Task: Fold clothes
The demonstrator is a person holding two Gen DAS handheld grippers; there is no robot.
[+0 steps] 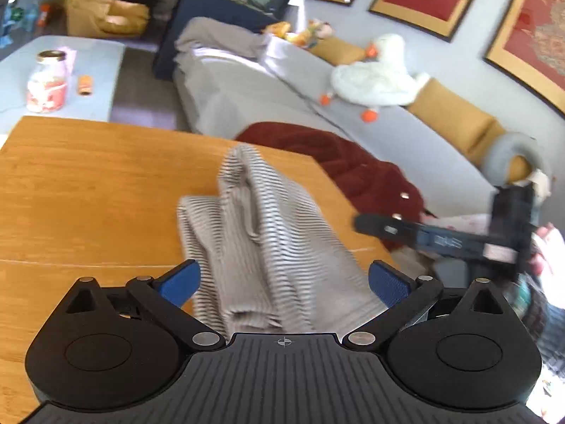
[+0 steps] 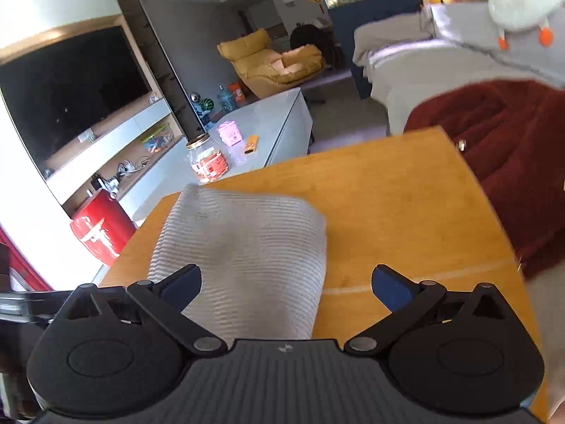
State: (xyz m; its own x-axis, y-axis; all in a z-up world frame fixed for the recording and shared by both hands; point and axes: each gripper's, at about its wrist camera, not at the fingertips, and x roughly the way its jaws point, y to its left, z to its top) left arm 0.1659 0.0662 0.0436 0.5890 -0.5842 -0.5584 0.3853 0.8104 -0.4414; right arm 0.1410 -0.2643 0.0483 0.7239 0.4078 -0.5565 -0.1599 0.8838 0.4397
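A grey-and-white striped garment (image 1: 261, 243) lies bunched and partly folded on the wooden table (image 1: 88, 198). My left gripper (image 1: 284, 282) stands open, its blue pads on either side of the cloth's near end without clamping it. In the right wrist view the same garment (image 2: 247, 254) shows as a flat folded rectangle on the table (image 2: 406, 212). My right gripper (image 2: 286, 284) is open above its near edge, the left pad over the cloth and the right pad over bare wood. The right gripper's black body (image 1: 459, 236) shows at the right of the left wrist view, held by a hand (image 1: 547, 247).
A dark red blanket (image 1: 353, 169) hangs off the grey sofa (image 1: 265, 95) just beyond the table's far corner. A white plush goose (image 1: 378, 77) lies on the sofa. A glass jar (image 2: 206, 160) stands on the low grey coffee table (image 2: 275, 123). A red box (image 2: 99, 229) sits on the floor at left.
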